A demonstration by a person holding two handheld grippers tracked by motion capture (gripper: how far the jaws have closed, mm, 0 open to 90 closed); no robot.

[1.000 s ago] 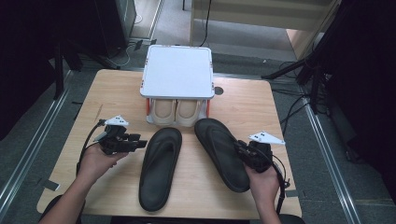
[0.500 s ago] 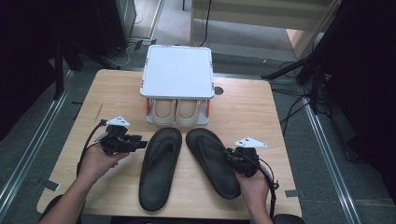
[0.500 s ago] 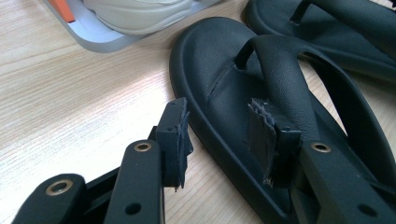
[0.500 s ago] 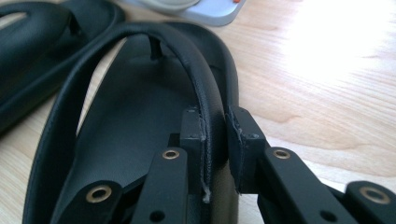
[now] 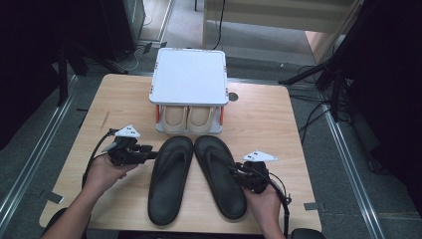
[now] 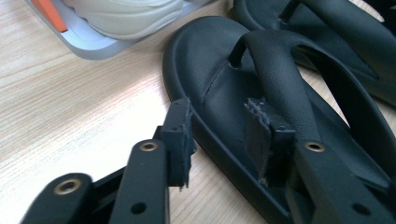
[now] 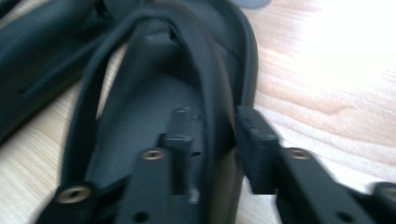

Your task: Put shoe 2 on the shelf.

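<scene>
The room is dim, with a grey floor and black stands and cables around the light wooden tabletop (image 5: 124, 107). No brand, label or writing can be read anywhere. At the tabletop's far middle stands a white-topped rack (image 5: 189, 77) with a pair of cream shoes (image 5: 188, 118) tucked under it. Before it two black flip-flops lie side by side: the left flip-flop (image 5: 169, 179) has kept its place, while the right flip-flop (image 5: 220, 177) has swung in from its earlier slant and now lies close beside its mate. The left tongs (image 5: 151, 151) straddle the left flip-flop's outer edge, jaws just closing, pads not yet pressing. The right tongs (image 5: 233, 171), having slid inward, straddle the right flip-flop's strap, jaws just opening, released.
</scene>
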